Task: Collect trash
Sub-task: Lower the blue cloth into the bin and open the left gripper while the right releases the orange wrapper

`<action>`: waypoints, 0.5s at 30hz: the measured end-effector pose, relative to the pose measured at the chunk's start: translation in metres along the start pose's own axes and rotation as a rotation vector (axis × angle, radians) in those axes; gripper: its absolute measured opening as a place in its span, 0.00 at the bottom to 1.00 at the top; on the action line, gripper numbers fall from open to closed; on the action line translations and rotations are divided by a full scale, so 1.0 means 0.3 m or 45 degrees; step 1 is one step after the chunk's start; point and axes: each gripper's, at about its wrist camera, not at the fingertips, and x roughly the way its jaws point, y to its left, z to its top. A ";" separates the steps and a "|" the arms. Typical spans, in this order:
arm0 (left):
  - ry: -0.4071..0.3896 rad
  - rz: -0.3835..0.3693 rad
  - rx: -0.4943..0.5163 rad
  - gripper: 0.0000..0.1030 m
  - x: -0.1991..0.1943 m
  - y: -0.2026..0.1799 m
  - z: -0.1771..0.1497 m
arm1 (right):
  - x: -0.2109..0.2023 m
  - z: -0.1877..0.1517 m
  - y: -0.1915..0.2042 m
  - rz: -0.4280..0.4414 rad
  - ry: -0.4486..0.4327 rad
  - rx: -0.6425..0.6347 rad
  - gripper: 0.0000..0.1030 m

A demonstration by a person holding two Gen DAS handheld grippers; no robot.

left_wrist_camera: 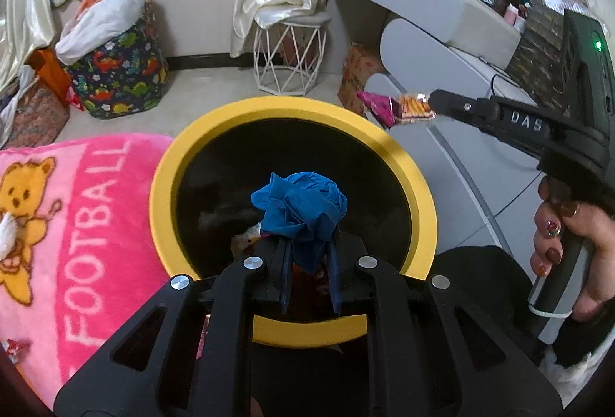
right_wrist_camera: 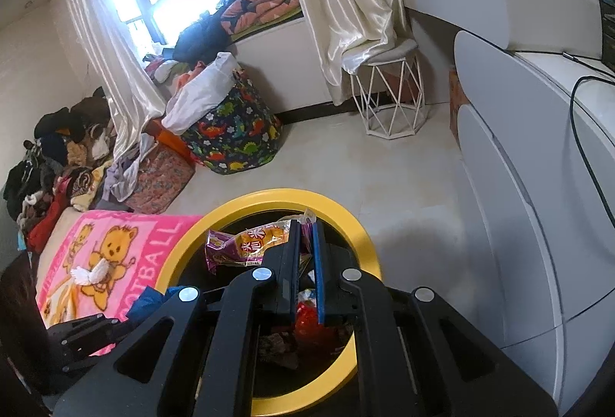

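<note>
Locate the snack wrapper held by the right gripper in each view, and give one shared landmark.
Left wrist view: snack wrapper at right of centre, pinched at the right gripper tip, above the bin's far rim.
Right wrist view: lower centre, between the fingers, trailing left.
Shared landmark: yellow-rimmed bin.

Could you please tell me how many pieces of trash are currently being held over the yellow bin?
2: a crumpled blue glove in the left gripper, and a snack wrapper in the right gripper. More trash lies inside the bin.
</note>
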 end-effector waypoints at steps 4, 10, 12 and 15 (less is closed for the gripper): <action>0.034 -0.003 0.011 0.10 0.027 -0.008 -0.004 | 0.003 0.011 -0.010 -0.005 -0.011 0.011 0.06; 0.072 0.012 0.013 0.10 0.045 0.006 -0.012 | 0.032 0.013 -0.022 -0.011 0.008 0.012 0.06; 0.081 0.013 0.009 0.10 0.054 0.010 -0.013 | 0.048 0.020 -0.017 0.001 0.019 0.012 0.06; 0.097 0.010 0.002 0.10 0.065 0.017 -0.013 | 0.067 0.027 -0.009 0.018 0.036 -0.001 0.06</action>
